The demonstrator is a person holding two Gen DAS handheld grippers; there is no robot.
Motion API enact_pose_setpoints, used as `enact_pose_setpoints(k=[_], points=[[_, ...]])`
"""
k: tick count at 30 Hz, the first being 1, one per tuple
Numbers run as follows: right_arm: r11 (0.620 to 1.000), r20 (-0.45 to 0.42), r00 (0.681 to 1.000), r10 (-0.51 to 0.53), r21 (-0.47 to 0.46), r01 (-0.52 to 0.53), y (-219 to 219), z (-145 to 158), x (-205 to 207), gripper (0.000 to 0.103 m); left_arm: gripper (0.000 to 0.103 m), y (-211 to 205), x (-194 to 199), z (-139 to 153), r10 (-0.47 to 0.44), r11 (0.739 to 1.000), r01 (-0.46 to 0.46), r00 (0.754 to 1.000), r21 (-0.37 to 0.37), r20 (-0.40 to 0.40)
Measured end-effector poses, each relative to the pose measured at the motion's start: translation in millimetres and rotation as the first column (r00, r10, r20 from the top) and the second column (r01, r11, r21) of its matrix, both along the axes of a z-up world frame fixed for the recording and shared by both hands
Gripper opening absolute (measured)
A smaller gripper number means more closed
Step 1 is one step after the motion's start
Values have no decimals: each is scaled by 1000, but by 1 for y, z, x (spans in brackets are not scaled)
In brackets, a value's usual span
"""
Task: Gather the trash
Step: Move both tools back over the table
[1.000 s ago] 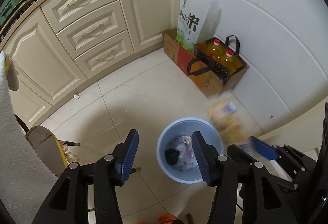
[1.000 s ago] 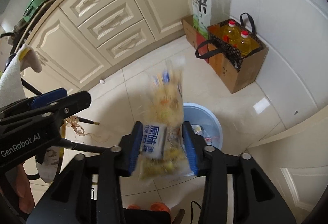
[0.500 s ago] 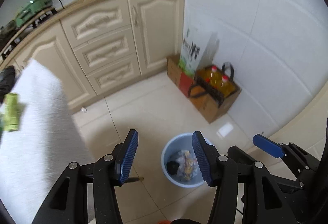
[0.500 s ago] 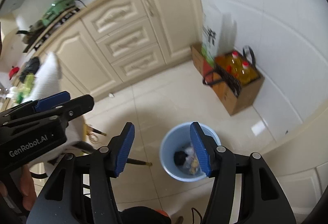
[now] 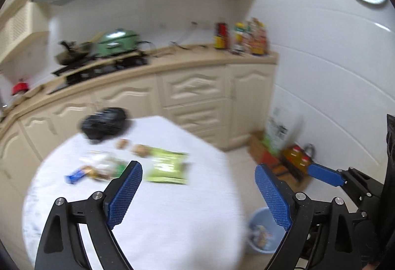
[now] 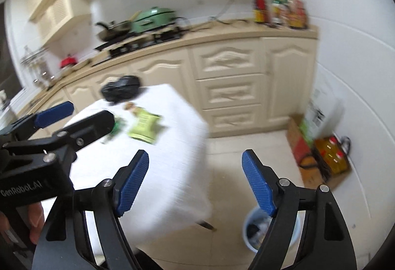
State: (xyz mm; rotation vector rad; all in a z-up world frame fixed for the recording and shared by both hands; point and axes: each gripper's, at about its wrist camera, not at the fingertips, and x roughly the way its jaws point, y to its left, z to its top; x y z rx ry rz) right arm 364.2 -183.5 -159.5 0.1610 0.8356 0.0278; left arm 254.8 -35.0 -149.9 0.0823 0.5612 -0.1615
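Note:
A white-clothed table (image 5: pixel 172 220) carries a green snack packet (image 5: pixel 167 166), a black bag (image 5: pixel 103 121), a blue wrapper (image 5: pixel 74 175) and small brown scraps (image 5: pixel 138 149). My left gripper (image 5: pixel 197 168) hovers over the table's near side, its jaws opening with nothing between them. My right gripper (image 6: pixel 196 156) hangs over the table's right edge (image 6: pixel 160 183), jaws also opening and empty. The green packet (image 6: pixel 144 125) and black bag (image 6: pixel 121 91) lie beyond it. A blue bin (image 6: pixel 256 230) holding trash stands on the floor below right, also seen as the bin (image 5: pixel 261 233).
Cream cupboards (image 6: pixel 227 94) run behind the table under a counter with a stove, a green pot (image 6: pixel 153 18) and bottles (image 6: pixel 284 10). A paper bag with oil bottles (image 6: pixel 330 158), a carton and a sack stand by the right wall. A hand (image 6: pixel 34 218) holds the left gripper.
The right gripper let the yellow snack bag go, and it now lies in the bin. Both grippers rose and swung up from the bin toward the table, jaws spreading wider.

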Motion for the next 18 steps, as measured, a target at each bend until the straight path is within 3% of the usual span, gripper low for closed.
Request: enact_pose_setpoints(k=[5,11,16,18], points=[[994,-27,994,107,13,-106,57,-11,46,80,91,68,-4,-4,111,994,-111,994,4,-7],[990,-130,982,139,0,-140,86,-53,99,81,91,131,20,-17,199,978,-204,974,-36,-108],[992,-219,968,120,-3,-123,92,-91,137,82,91,162,50,-17,250,967,-255,958,-22,-141],[995,-250,963,96,10,-97,89,-104,150,83,92,153,79,-19,234,969,-243,954,-30,-186]])
